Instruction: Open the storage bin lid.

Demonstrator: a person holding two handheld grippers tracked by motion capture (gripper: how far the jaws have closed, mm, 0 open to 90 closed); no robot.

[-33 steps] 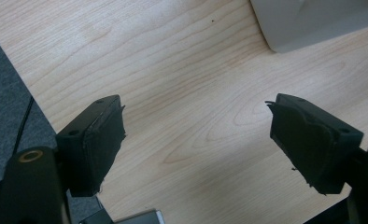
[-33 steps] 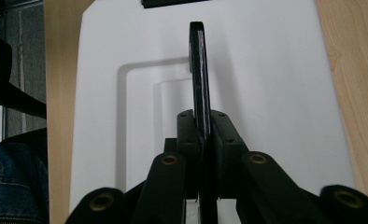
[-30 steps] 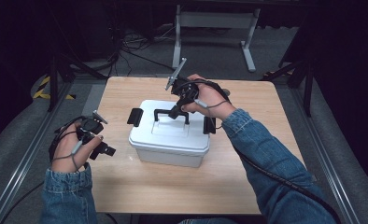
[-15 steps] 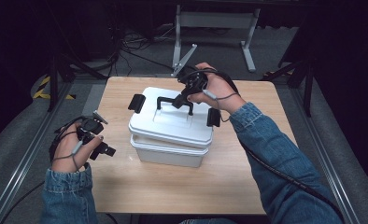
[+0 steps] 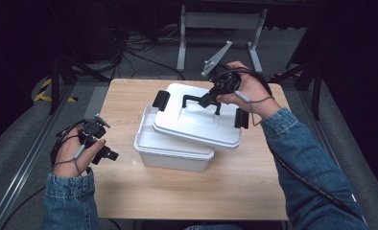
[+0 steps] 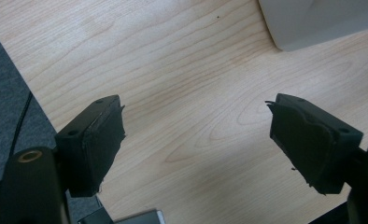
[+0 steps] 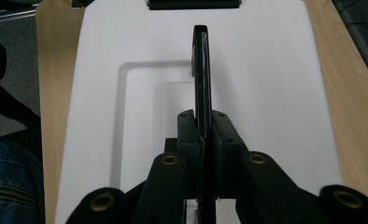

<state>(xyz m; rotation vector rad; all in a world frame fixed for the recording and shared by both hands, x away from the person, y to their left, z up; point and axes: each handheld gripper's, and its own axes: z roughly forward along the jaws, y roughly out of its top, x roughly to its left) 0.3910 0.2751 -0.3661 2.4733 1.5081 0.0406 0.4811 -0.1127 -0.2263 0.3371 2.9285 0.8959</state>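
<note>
**Lid held clear of the white box by its handle**

On the wooden table (image 5: 129,191) a white box (image 5: 170,151) sits near the middle, its top open along the left edge. The white lid (image 5: 196,122) is held above it, tilted and shifted toward the right and far side, so it overhangs the box on the right while the box's left rim lies uncovered. Black latches hang at 2 ends of the lid, 1 at the far left (image 5: 161,100) and 1 at the right (image 5: 241,117).

The right gripper (image 5: 211,98) is pressed together on the lid's black handle (image 5: 199,99); in the right gripper view the jaws pinch the thin black handle (image 7: 201,70) edge-on, with the white lid (image 7: 275,93) spread out beneath it.

The left gripper (image 5: 105,153) rests at the table's left edge, well apart from the box, held in the left hand (image 5: 74,153). In the left gripper view its 2 jaws stand wide apart over bare wood (image 6: 182,93) with nothing between them, and a corner of the white box (image 6: 313,21) shows at the upper right.
</note>
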